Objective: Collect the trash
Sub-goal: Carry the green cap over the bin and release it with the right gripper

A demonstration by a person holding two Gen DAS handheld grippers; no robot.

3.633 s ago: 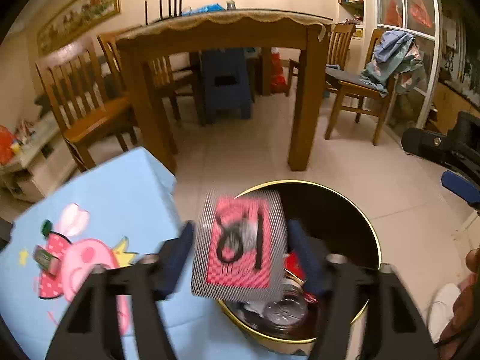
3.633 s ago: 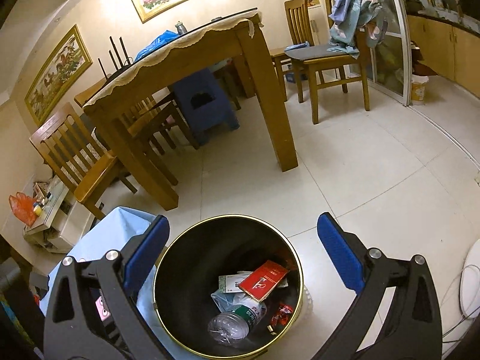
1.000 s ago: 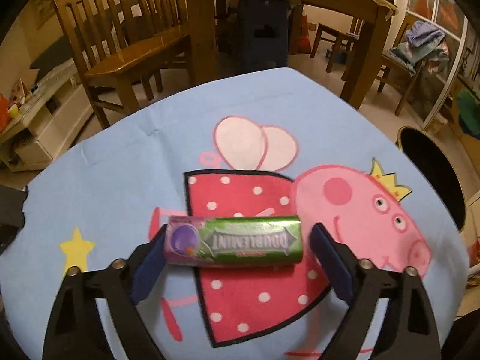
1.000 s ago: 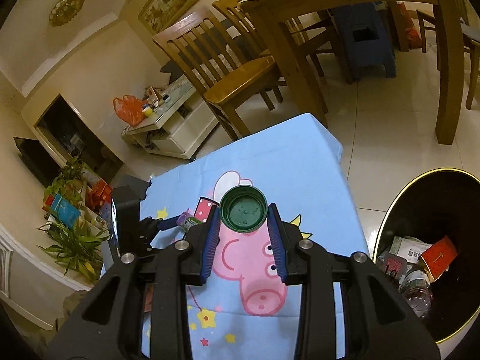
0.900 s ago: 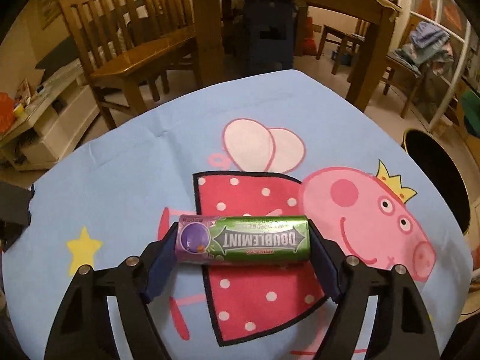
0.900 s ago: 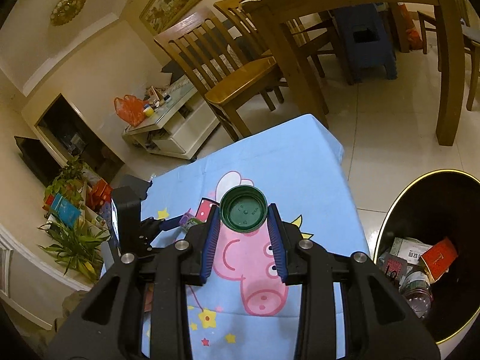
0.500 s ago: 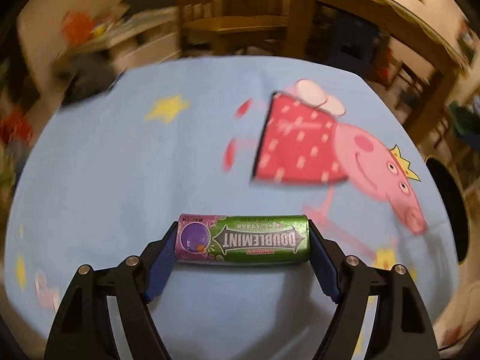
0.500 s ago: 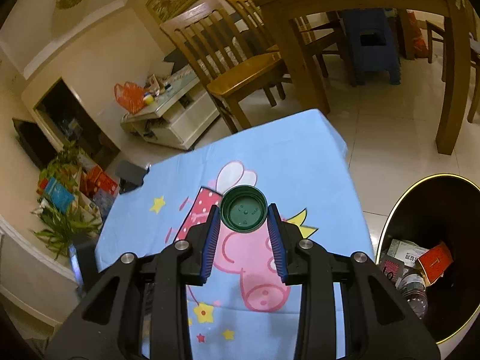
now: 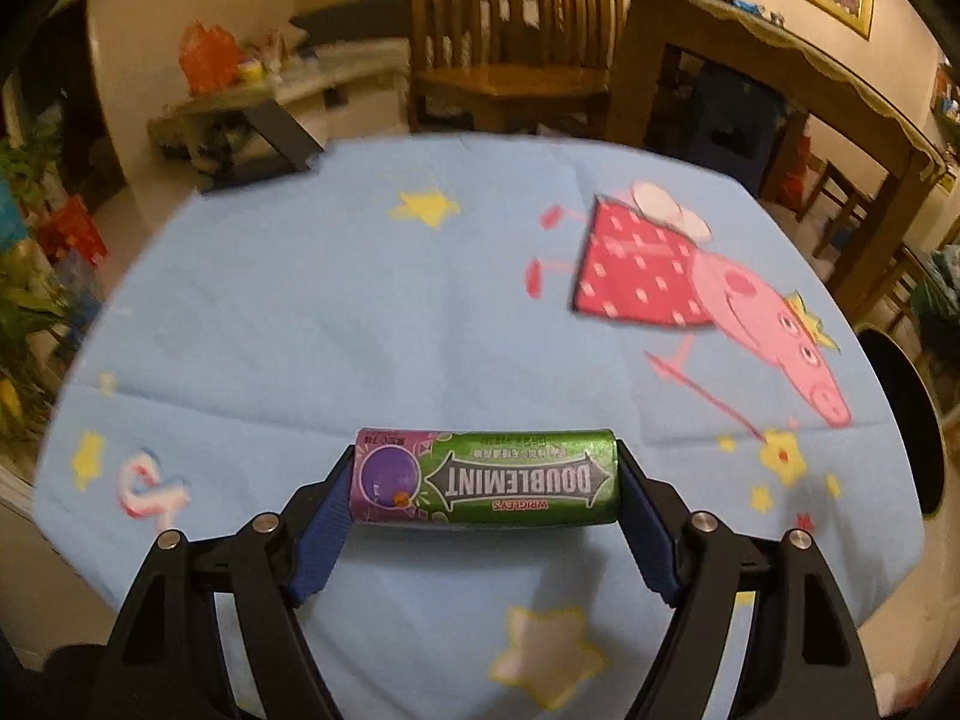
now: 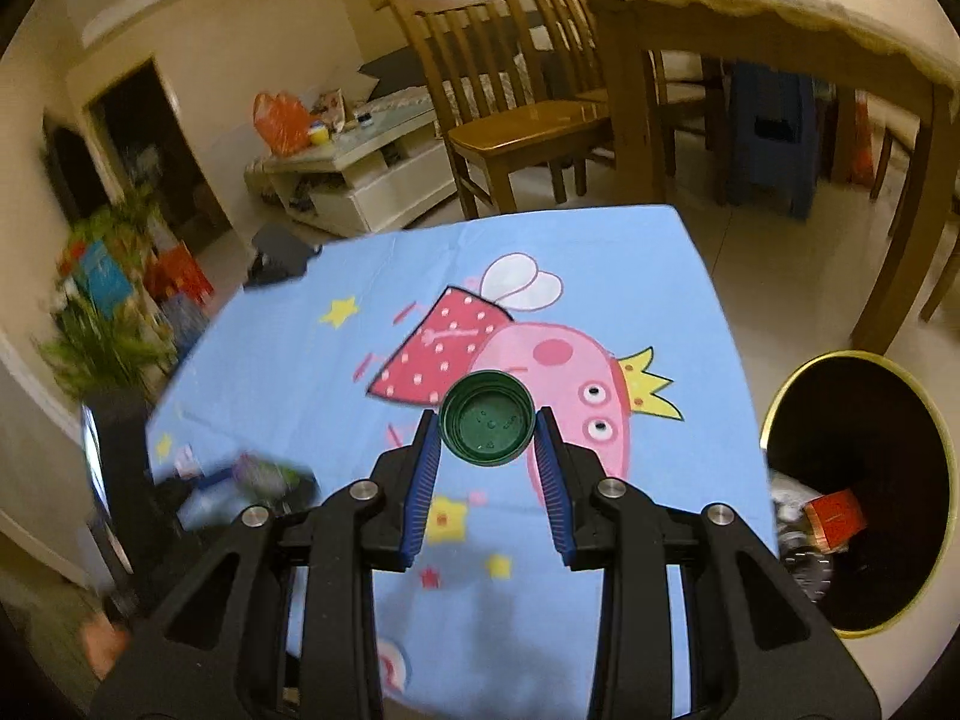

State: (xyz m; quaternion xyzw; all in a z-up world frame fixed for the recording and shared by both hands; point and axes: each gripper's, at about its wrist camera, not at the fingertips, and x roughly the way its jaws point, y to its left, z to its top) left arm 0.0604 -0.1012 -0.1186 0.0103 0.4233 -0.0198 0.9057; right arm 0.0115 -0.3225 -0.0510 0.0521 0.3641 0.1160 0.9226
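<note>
Tongs [image 9: 486, 531] closed on gum tube [image 9: 487, 476], lifted.

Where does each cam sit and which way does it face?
Left wrist: on the left gripper, angled down over the blue cartoon tablecloth; its fingers clamp a Doublemint gum pack.
Right wrist: on the right gripper, angled down; fingers clamp a green bottle cap.
Shared: tablecloth, black trash bin, wooden chairs.
</note>
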